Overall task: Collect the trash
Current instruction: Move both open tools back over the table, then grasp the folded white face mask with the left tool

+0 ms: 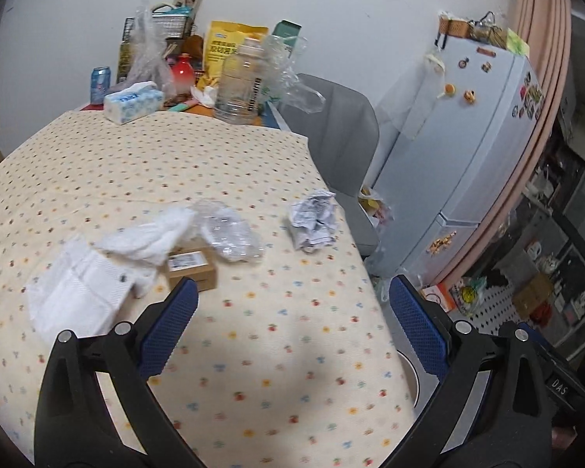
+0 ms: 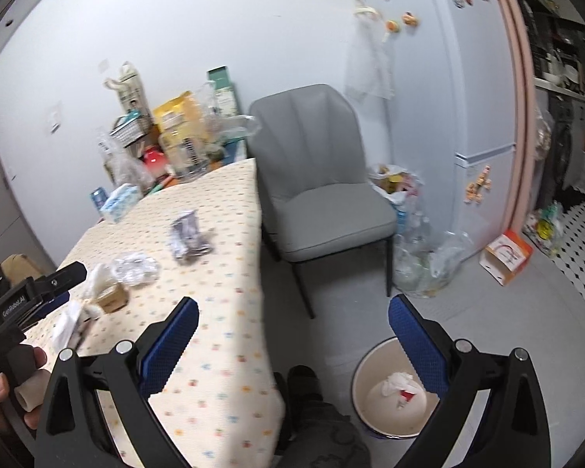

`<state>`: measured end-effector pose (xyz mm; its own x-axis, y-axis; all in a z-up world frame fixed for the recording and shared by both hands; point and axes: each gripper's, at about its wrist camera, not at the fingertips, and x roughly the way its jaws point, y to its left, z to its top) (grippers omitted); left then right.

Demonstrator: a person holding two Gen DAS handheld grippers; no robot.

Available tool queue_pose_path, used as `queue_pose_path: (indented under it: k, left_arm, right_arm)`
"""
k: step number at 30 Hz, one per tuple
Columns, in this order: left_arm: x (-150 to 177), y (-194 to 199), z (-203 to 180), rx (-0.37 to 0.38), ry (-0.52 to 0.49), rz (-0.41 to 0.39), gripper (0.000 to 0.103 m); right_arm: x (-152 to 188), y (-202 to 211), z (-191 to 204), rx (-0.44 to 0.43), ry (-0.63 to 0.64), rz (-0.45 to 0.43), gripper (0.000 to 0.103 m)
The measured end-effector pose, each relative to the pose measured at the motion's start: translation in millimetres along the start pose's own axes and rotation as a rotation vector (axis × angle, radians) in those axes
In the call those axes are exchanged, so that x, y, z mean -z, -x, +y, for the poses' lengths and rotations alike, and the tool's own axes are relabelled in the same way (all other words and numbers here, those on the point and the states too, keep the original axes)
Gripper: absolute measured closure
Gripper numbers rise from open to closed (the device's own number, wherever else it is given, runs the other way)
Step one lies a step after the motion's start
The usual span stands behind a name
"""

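Note:
On the dotted tablecloth [image 1: 253,351] lie a crumpled printed paper [image 1: 312,222], a clear crumpled plastic wrap [image 1: 230,234], white tissue paper [image 1: 97,277] and a small cardboard box [image 1: 193,269]. My left gripper [image 1: 292,304] is open and empty, above the table's near right part. My right gripper [image 2: 292,327] is open and empty, over the table edge and the floor. A round bin [image 2: 360,382] on the floor holds crumpled white trash [image 2: 397,384]. The paper [image 2: 189,234], the wrap [image 2: 136,269] and the box [image 2: 113,298] also show in the right wrist view. The left gripper shows there at the left [image 2: 58,284].
A grey chair [image 2: 323,179] stands at the table's far right side. Clutter at the table's back includes a tissue pack [image 1: 134,101], a clear bottle [image 1: 240,82] and a can [image 1: 99,84]. A fridge [image 1: 468,144] and a full plastic bag [image 2: 421,249] stand right.

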<state>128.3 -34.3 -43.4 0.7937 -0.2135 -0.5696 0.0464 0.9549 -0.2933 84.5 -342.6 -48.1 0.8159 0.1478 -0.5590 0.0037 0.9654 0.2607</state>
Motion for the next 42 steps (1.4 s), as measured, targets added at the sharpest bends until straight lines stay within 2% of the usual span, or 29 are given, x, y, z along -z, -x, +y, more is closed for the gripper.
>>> queue_pose_path:
  k: [8,17,23,28,35,42]
  left_arm:
    - [6.2,25.5,59.3,0.009,0.092,-0.025,0.006]
    - [22.1,55.0,113.8,-0.055,0.133,-0.045,0.006]
    - [34.8,64.6,143.2,-0.088,0.159,-0.028,0.006]
    - [39.9,65.3,156.5,-0.092,0.18,-0.015,0.007]
    - [43.1,47.9,163.4,-0.095,0.188,0.035,0.017]
    - [42.6,29.0,161.1,-0.13,0.182,0.084,0.017]
  right_arm:
    - [2.8,-0.4,45.7,-0.047,0.069,0.0,0.007]
    - [7.5,-5.8,89.3,-0.144,0.15,0.007,0.007]
    - [13.0,-9.0,105.1,-0.199,0.171,0.03,0.007]
    - [17.7,-13.0,112.6,-0.218,0.171,0.061,0.007]
    - [21.7,-16.9,117.5,-0.233,0.185,0.075,0.007]
    - [23.6,-27.2,110.4,-0.233,0.165,0.105,0.007]
